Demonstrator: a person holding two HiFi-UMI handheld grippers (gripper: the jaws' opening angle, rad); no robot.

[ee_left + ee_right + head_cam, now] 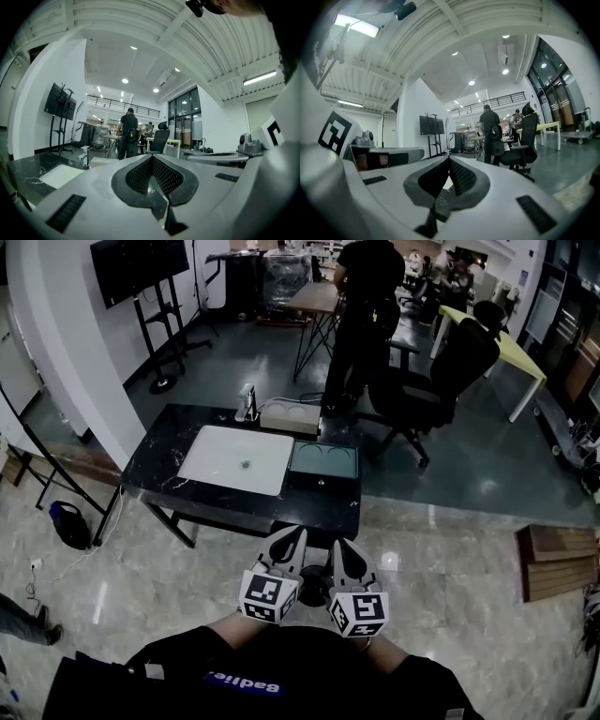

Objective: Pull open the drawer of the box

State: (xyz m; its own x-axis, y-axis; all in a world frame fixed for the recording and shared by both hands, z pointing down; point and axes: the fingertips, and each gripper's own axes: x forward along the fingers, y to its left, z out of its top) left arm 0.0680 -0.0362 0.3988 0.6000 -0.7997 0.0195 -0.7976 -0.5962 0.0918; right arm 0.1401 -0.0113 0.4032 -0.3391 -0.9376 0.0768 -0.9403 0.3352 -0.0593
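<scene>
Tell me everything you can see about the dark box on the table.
The box is low and dark, with a greenish, glassy-looking top. Its dark drawer front carries a small pale knob and looks shut. It sits flat on the black table, right of the white basin. Nothing grips it.

An open-plan office or lab hall. At the upper left stands a black flat screen on a wheeled stand (141, 266). At the upper right are a black swivel office chair (441, 381), a yellow-green topped desk (511, 351) and a standing person (361, 315).
</scene>
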